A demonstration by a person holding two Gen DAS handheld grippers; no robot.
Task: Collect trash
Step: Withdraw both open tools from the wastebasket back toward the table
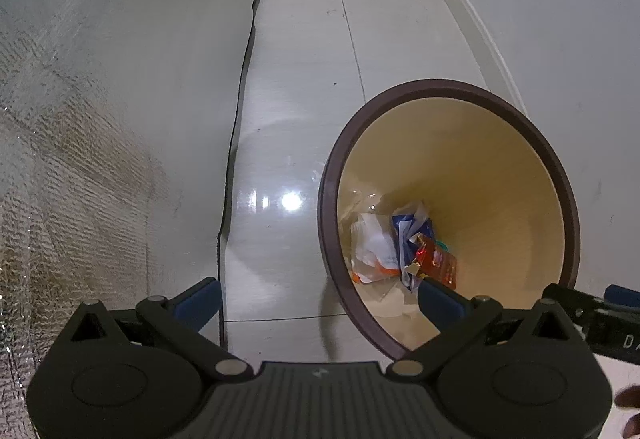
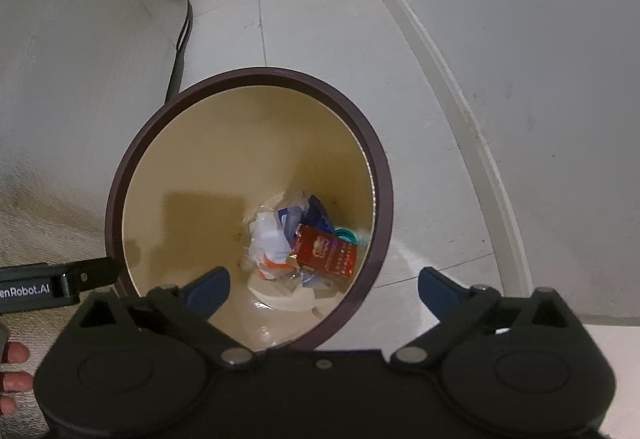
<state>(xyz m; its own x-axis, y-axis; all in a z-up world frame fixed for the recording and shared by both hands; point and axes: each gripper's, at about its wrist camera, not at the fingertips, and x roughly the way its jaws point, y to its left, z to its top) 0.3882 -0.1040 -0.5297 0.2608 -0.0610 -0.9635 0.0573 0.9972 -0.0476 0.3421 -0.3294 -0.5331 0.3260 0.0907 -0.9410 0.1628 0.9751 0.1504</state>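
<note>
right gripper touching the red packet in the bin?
Apart. Right wrist view: the right gripper is open and empty above the bin; the red packet lies at its bottom.

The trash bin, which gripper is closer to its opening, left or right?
Right. The right gripper hangs open over the trash bin, one finger above its mouth. The left gripper sits off to the bin's left, open, mostly over the floor.

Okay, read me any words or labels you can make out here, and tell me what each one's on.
"enRobot.AI", cut off at the frame edge: left gripper's black side bar, seen from the right wrist.
"DA", cut off: right gripper's bar, seen from the left wrist.
Red packet in the bin: print too blurred to read.
</note>
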